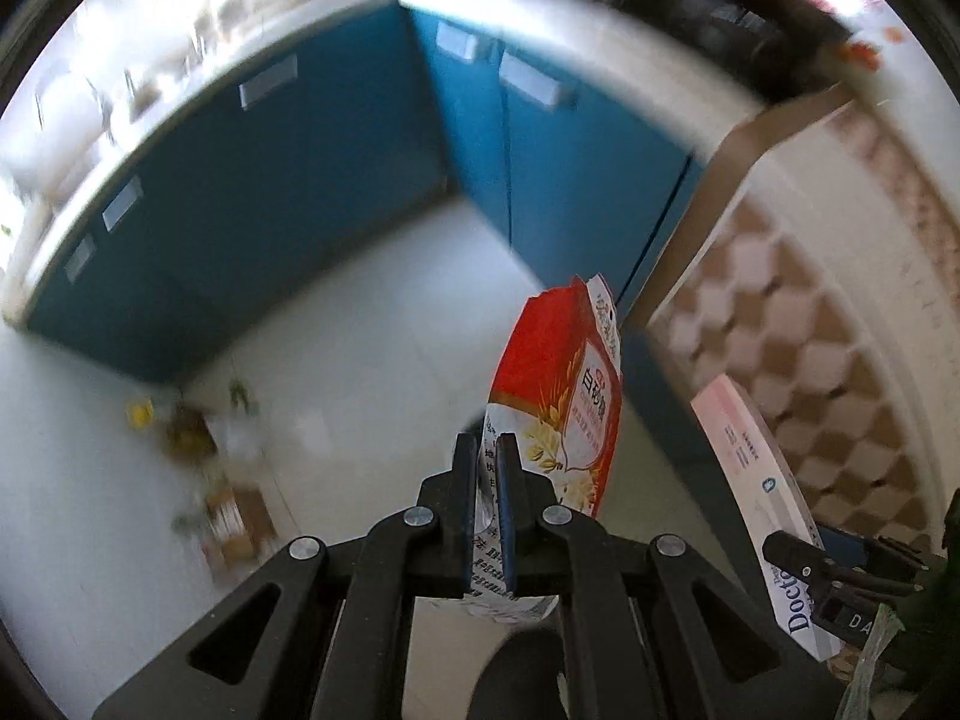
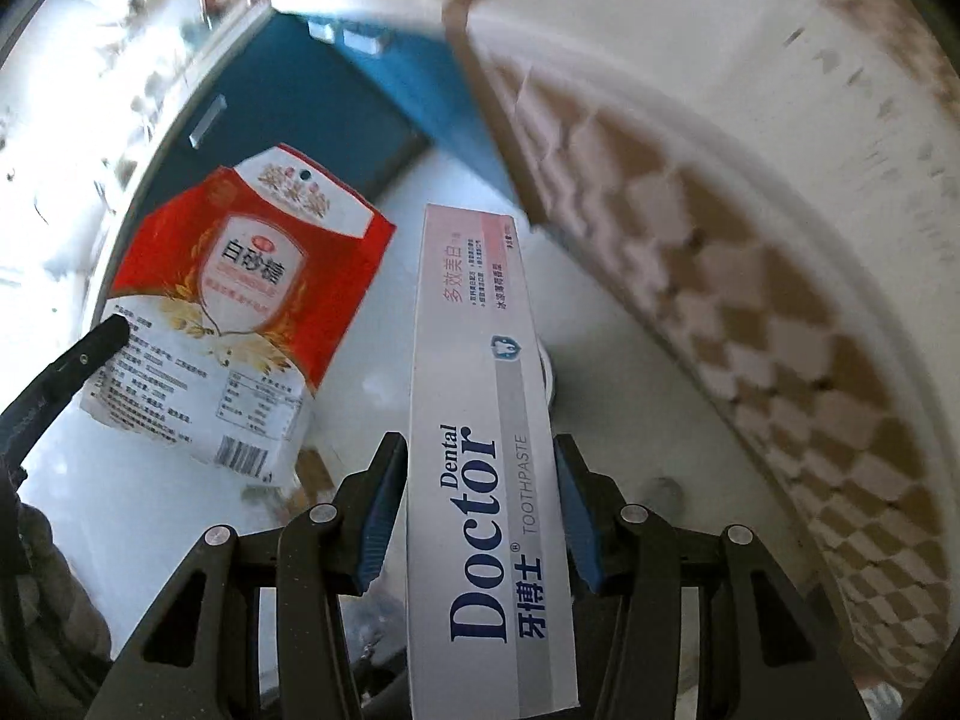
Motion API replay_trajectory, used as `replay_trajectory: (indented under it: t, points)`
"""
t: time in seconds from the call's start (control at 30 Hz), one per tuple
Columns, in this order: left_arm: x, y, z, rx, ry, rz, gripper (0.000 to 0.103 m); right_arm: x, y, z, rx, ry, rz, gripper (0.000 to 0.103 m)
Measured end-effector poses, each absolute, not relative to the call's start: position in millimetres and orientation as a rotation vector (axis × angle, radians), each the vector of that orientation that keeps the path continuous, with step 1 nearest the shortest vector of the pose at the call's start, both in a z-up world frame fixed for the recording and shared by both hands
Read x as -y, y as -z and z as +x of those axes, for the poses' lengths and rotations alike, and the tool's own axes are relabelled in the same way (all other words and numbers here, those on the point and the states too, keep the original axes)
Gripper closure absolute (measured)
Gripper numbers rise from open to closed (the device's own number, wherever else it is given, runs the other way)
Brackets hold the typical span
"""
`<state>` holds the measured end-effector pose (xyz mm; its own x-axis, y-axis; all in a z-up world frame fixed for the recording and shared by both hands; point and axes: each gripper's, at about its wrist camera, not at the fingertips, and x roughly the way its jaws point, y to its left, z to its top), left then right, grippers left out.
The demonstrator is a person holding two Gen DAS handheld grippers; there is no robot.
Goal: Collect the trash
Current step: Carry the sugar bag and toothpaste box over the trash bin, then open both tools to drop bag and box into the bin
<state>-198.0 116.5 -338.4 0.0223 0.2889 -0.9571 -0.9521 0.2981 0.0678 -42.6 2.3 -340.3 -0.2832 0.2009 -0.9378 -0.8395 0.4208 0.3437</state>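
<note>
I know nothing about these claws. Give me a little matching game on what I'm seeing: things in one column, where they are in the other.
Things:
1. red-and-white sugar bag
2. Dental Doctor toothpaste box
3. blue cabinets
4. scattered litter

Places:
A. on the white floor
B. in the right claw
C. under the countertop
D. in the left claw

Pairs: 1-D, 2-B, 3-C, 4-A

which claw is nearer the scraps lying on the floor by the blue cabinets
Left. The left claw, shut on the sugar bag, hangs right of the floor scraps. The right claw, shut on the toothpaste box, is farther right, by the tablecloth.
</note>
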Motion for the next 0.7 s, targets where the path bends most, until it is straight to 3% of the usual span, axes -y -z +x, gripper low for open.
replay_trajectory:
  t: [0.2,0.47,0.67,0.7]
  points:
    - [-151.3,491.4,-219.8,-1.246,-1.108,-0.984,0.099,-34.1,456.8,-65.7,-1.626,-1.107,-0.694,0.052]
    - [-180.4,709.7,-234.0,-1.335,-1.018,-1.242,0.099,-71.6,656.8,-93.3,-1.745,-1.069,-0.8,0.052]
    - [-190.7,782.6,-250.0,-1.365,-0.97,-1.325,0.094,-93.9,772.5,-116.4,-1.813,-1.072,-0.878,0.052]
    - [-189.4,785.8,-254.3,-1.366,-0.973,-1.328,0.089,-98.9,788.0,-119.6,-1.808,-1.066,-0.894,0.052]
